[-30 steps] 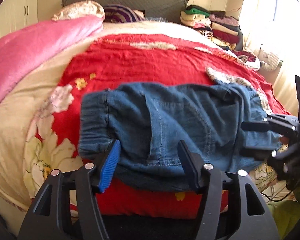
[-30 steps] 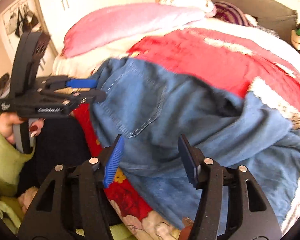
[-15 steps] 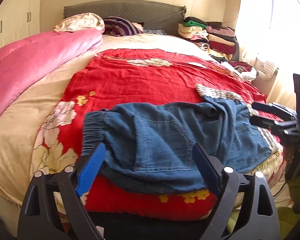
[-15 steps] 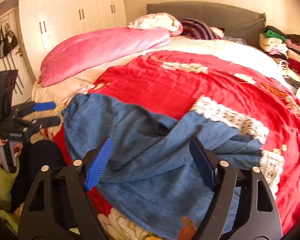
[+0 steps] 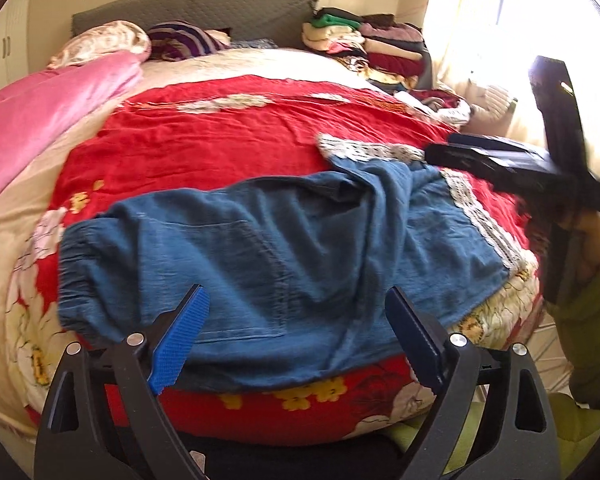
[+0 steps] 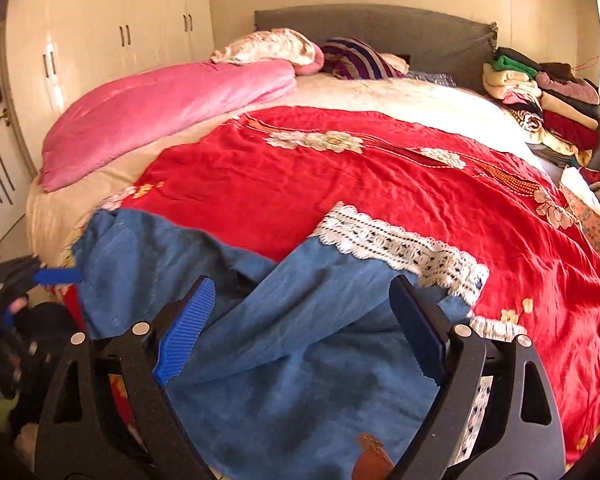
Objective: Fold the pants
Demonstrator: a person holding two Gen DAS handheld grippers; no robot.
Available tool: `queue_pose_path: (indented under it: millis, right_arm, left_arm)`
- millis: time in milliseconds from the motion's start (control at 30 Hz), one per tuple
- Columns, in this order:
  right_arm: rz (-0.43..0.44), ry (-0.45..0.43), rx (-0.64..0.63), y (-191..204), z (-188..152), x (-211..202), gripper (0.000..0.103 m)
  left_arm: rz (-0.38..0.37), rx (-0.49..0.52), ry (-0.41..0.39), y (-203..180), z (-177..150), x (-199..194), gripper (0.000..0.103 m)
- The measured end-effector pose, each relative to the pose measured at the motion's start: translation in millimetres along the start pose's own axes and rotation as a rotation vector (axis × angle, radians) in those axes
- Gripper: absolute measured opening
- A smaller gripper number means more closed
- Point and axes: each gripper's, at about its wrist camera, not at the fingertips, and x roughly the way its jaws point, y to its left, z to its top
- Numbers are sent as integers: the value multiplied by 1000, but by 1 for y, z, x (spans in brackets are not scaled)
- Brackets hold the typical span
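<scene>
Blue denim pants with white lace cuffs lie rumpled across the near edge of the red floral bedspread, elastic waistband to the left. My left gripper is open and empty just in front of the pants' near edge. My right gripper is open and empty over the leg end, near a lace cuff. The pants also fill the near part of the right wrist view. The right gripper shows in the left wrist view at the right, held above the cuffs.
A pink quilt lies along the bed's left side, pillows at the grey headboard. A stack of folded clothes sits at the far right corner. White wardrobes stand to the left.
Both grippers have opened wider and drawn back from the pants, which now lie on the bed. The right gripper has risen above the cuffs.
</scene>
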Motion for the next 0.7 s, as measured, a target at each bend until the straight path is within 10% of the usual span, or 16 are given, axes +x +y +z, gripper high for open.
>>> queue_pose_path:
  millis: [267, 433, 700]
  right_arm:
    - [-45, 72, 23, -12, 35, 58, 83]
    - [-39, 101, 20, -11, 49, 81, 83]
    - [-70, 173, -1, -10, 60, 118, 83]
  left_arm:
    - [-109, -5, 56, -24, 5, 33, 61]
    - [-151, -6, 115, -29, 8, 60, 27]
    - [-173, -17, 164, -32, 8, 91, 28]
